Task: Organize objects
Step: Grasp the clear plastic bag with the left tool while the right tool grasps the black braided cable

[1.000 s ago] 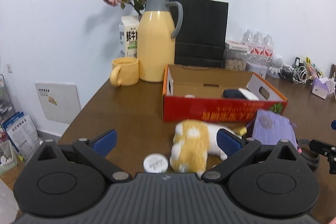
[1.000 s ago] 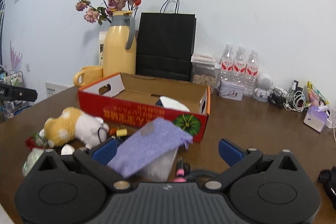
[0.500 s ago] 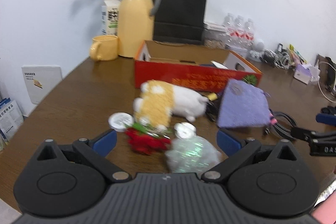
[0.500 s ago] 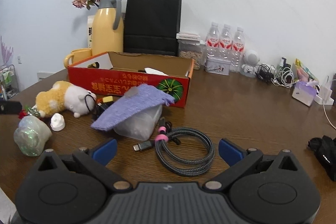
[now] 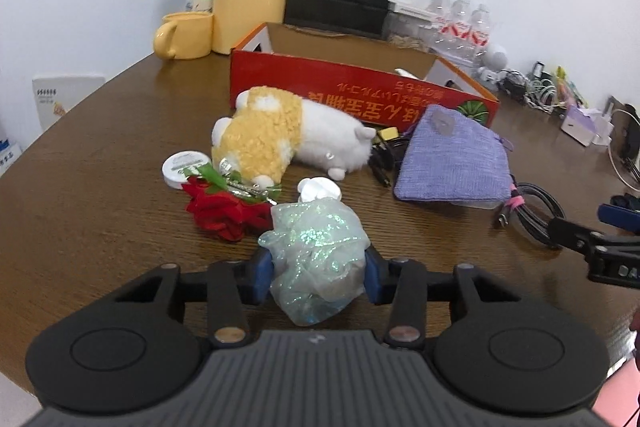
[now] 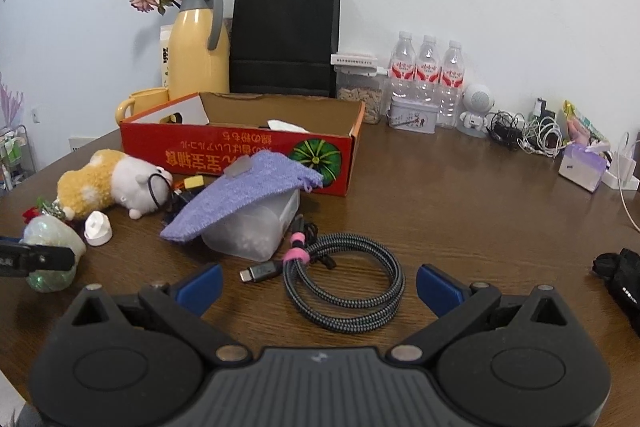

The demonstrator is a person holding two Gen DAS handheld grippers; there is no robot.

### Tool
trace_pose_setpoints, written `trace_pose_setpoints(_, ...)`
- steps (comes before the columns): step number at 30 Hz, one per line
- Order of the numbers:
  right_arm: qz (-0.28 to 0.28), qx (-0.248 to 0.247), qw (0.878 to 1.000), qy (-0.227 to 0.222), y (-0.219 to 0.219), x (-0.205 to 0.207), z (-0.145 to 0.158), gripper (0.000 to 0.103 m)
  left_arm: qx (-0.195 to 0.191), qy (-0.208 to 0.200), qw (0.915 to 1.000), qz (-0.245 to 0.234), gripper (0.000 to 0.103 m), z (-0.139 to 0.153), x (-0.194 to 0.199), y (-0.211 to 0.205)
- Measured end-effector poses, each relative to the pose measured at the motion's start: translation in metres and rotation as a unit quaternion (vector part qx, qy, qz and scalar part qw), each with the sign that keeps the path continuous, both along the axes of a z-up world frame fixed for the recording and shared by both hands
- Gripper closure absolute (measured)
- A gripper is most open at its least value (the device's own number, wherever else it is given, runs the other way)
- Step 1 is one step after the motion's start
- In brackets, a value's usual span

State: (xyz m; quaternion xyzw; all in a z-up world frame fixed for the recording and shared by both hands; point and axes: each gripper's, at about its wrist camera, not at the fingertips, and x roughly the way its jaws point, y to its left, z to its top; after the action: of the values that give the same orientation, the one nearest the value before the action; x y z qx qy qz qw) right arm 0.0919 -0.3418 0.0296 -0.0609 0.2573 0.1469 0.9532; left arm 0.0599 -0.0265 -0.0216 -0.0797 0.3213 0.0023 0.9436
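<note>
One crinkly iridescent bag point(image 5: 316, 255), pale green and glittering, pinched between the two blue pads point(image 5: 261, 277) of the left gripper point(image 5: 318, 277), fingers drawn in tight against its sides. Bulging above and below the pads, lower end drooping toward the gripper body. Resting on or just above the wooden table point(image 5: 100, 187); hard to tell which.

Likely trouble from here: thin, slippery film, mostly air inside by the look of it, so prone to sliding out of the pads on a lift or a quick swing. Squeezing harder risks crushing whatever sits inside; contents not visible. Just ahead of the fingertips, touching the bag's far left edge, a red fabric rose point(image 5: 224, 211) with green leaves, apt to be dragged along or snagged. Beside it, right at the bag's far rim, a small white cap point(image 5: 319, 189), easily knocked.

Further ahead of the left fingers: a round white tin point(image 5: 185, 165), then a yellow-and-white plush toy point(image 5: 280, 139) lying on its side. Ahead and to the right, a purple knitted pouch point(image 5: 452, 163) draped over a clear plastic container point(image 6: 252, 231). Beyond all of these, an open red cardboard box point(image 5: 360, 103), probably the destination, with a high front wall to clear.

Right gripper point(image 6: 318, 287) empty, fingers spread wide apart, hovering low. Between and just ahead of its fingertips, a coiled braided cable point(image 6: 344, 291) bound with a pink tie.
</note>
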Motion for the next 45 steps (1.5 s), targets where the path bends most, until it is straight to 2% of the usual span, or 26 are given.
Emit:
trace_pose_setpoints(11, 0.014, -0.032, 0.999, 0.031, -0.003, 0.027, -0.011, 0.0, 0.003, -0.04, 0.999, -0.017, 0.059, 0.016, -0.012, 0.003)
trace_pose_setpoints(18, 0.037, -0.032, 0.996, 0.077, -0.007, 0.061, -0.021, 0.0, 0.003, -0.051, 0.9987, -0.008, 0.059, 0.023, -0.012, 0.01)
trace_pose_setpoints(24, 0.054, -0.011, 0.993, 0.102, -0.013, 0.083, -0.024, 0.0, 0.0, -0.058, 0.9983, -0.005, 0.059, 0.028, -0.014, 0.015)
trace_pose_setpoints(40, 0.062, -0.006, 0.994, 0.087, -0.01, 0.077, -0.027, 0.0, -0.011, -0.063, 0.9979, 0.006, 0.059, 0.03, -0.016, 0.022)
trace_pose_setpoints(43, 0.069, -0.003, 0.995, 0.078, -0.009, 0.071, -0.025, 0.014, -0.013, -0.065, 0.9978, 0.006, 0.059, 0.031, -0.016, 0.024)
trace_pose_setpoints(45, 0.065, -0.004, 0.995, 0.076, -0.007, 0.067, -0.025, 0.014, -0.014, -0.067, 0.9976, 0.007, 0.059, 0.031, -0.016, 0.025)
